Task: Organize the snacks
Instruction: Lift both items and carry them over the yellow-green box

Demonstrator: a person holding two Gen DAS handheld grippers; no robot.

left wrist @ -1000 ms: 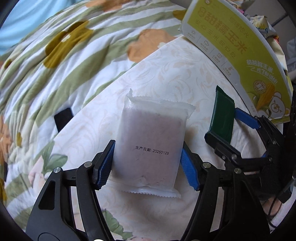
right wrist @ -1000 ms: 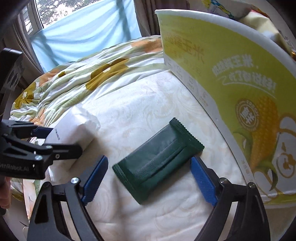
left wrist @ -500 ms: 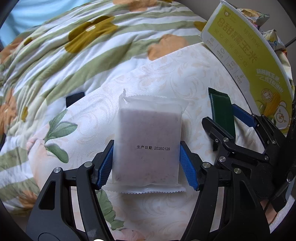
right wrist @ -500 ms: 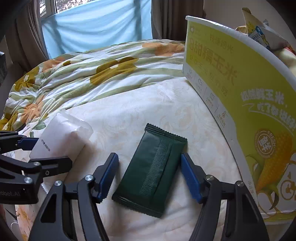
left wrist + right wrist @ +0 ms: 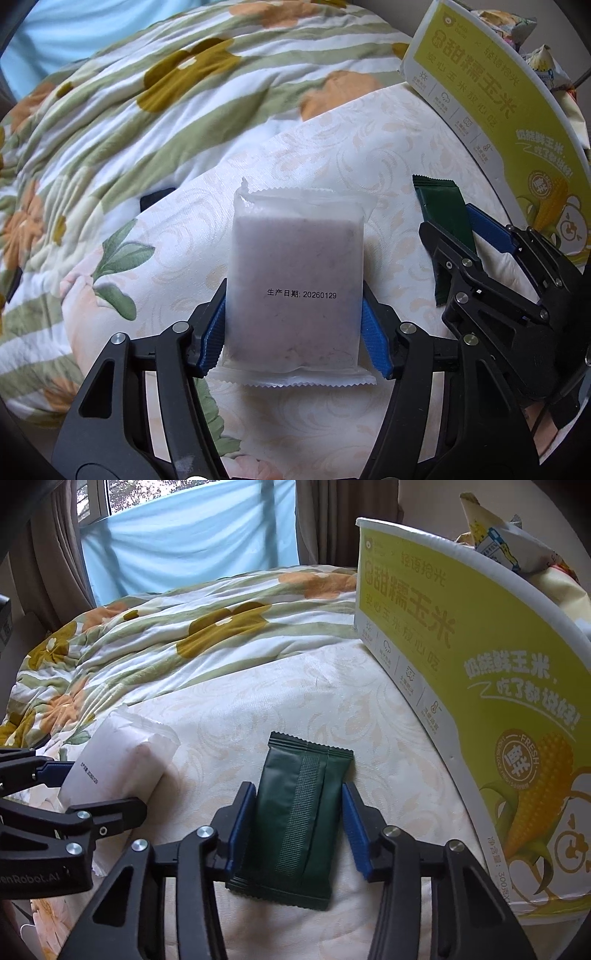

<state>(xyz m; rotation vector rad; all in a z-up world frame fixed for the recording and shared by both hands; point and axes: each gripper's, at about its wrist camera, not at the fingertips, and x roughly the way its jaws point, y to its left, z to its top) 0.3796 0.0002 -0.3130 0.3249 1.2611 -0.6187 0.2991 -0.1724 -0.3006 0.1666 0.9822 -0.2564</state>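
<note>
A white translucent snack packet (image 5: 295,280) with a printed date sits between the blue pads of my left gripper (image 5: 293,332), which is shut on its sides. It also shows in the right wrist view (image 5: 118,760). A dark green snack packet (image 5: 299,812) lies on the cream bedsheet between the pads of my right gripper (image 5: 295,830), which is shut on it. The green packet (image 5: 443,214) and the right gripper (image 5: 480,258) show at the right of the left wrist view.
A white foam box with a yellow corn label (image 5: 480,672) stands at the right, with snack bags (image 5: 509,542) sticking out of it. A flowered quilt (image 5: 147,110) is bunched behind. A dark flat object (image 5: 157,195) lies at the quilt's edge.
My right gripper turned to line up with the green packet and closed on its sides. My left gripper kept its hold on the white packet and shifted slightly.
</note>
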